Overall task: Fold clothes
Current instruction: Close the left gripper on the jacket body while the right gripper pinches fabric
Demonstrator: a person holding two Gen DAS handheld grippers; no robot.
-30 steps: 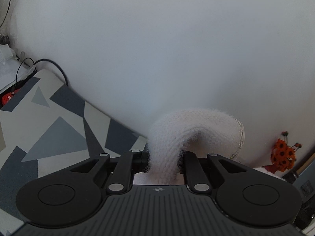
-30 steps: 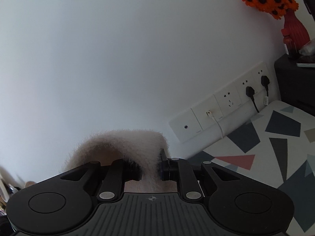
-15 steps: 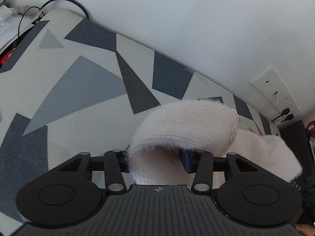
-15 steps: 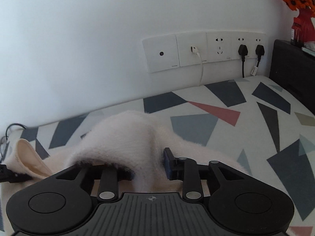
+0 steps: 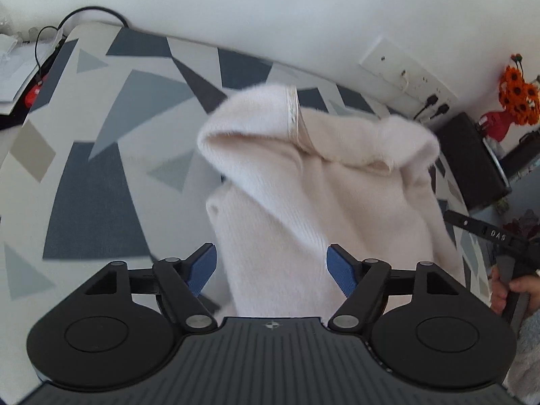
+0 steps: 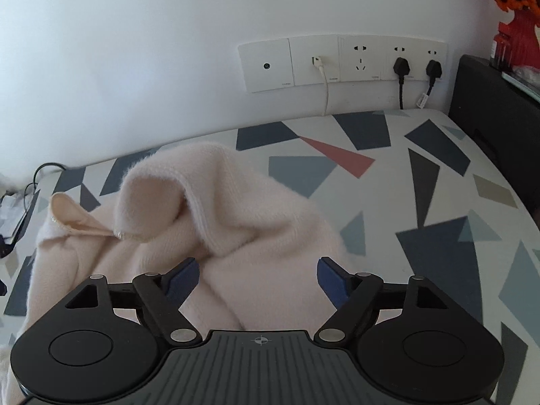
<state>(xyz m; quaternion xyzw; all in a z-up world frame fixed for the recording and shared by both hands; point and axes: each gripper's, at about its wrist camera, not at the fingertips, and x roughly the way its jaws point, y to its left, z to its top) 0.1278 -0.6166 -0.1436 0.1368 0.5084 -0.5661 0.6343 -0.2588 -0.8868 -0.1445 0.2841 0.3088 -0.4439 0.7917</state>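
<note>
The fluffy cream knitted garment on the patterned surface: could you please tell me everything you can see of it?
The fluffy cream knitted garment is a soft, fuzzy knit with a ribbed weave and a stitched hem band. It lies crumpled in a heap on the geometric-patterned surface, its upper edge standing up in loose, curled folds and blurred as if in motion. It sits between the fingers of both the left gripper and right gripper, whose jaws are opening; their blue pads do not press it.
</note>
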